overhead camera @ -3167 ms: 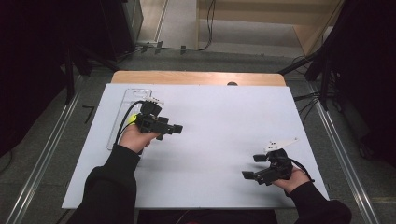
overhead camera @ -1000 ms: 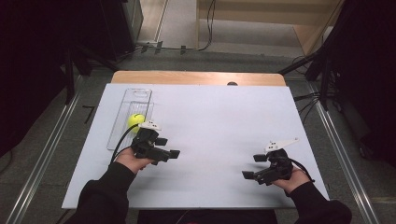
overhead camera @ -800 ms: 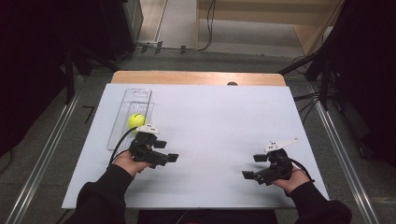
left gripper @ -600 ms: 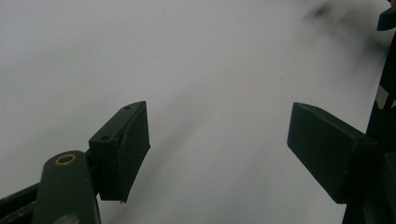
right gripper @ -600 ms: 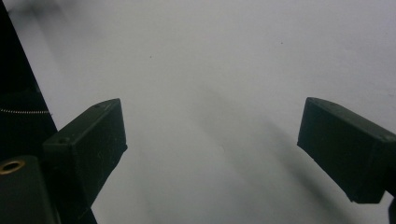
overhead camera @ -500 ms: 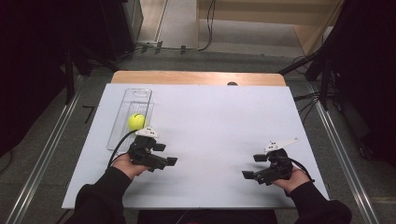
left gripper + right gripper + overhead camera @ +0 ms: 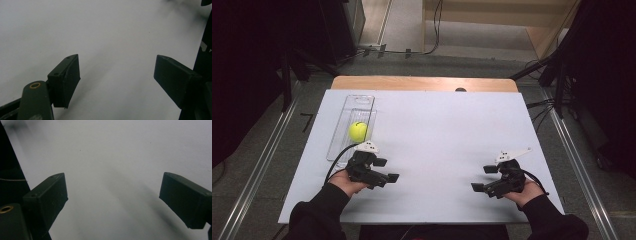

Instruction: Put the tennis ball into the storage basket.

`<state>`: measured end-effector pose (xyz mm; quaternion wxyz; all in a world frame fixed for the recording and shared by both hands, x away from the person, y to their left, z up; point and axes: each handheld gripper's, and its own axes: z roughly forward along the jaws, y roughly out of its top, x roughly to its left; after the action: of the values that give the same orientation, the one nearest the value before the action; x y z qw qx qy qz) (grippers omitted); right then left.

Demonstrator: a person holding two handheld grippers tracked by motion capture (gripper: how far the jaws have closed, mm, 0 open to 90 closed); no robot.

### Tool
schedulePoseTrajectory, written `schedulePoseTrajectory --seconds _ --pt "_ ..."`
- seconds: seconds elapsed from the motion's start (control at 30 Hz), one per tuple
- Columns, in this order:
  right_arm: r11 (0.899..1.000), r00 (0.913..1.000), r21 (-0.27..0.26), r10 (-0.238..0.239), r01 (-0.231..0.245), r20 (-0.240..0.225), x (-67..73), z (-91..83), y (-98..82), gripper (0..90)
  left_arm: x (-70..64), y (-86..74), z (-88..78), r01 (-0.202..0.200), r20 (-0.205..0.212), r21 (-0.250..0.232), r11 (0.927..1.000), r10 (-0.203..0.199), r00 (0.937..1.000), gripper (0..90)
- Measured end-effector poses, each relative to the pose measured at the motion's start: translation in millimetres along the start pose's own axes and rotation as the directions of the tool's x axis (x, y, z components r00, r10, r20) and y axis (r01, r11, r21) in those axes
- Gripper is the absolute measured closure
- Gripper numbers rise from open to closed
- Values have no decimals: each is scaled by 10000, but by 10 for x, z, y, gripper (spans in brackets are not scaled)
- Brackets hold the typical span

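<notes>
High view: left gripper [image 7: 379,176] and right gripper [image 7: 492,186] are resting low at the near edge of the desk [image 7: 447,130], fingers [image 7: 65,80] spread on both, pinching nothing. Yellow ball [image 7: 357,131] is sitting in the clear tray [image 7: 343,116], just beyond the left gripper. Judging the withdrawal: keeping the trailing cable off the tray is advisable.

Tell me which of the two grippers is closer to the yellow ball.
The left gripper, at the table's left near edge. The yellow ball lies in the clear tray just beyond it; the right gripper sits far across, at the right.
</notes>
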<state>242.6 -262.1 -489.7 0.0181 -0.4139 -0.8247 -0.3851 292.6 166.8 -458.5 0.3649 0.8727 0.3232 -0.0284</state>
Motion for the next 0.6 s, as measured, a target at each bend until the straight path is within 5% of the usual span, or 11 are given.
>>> schedulePoseTrajectory --seconds 0.6 --pt "10000 10000 2 4 -4 31 -4 -3 -2 62 -13 -133 -72 -4 43 105 9999 3 10000 218"
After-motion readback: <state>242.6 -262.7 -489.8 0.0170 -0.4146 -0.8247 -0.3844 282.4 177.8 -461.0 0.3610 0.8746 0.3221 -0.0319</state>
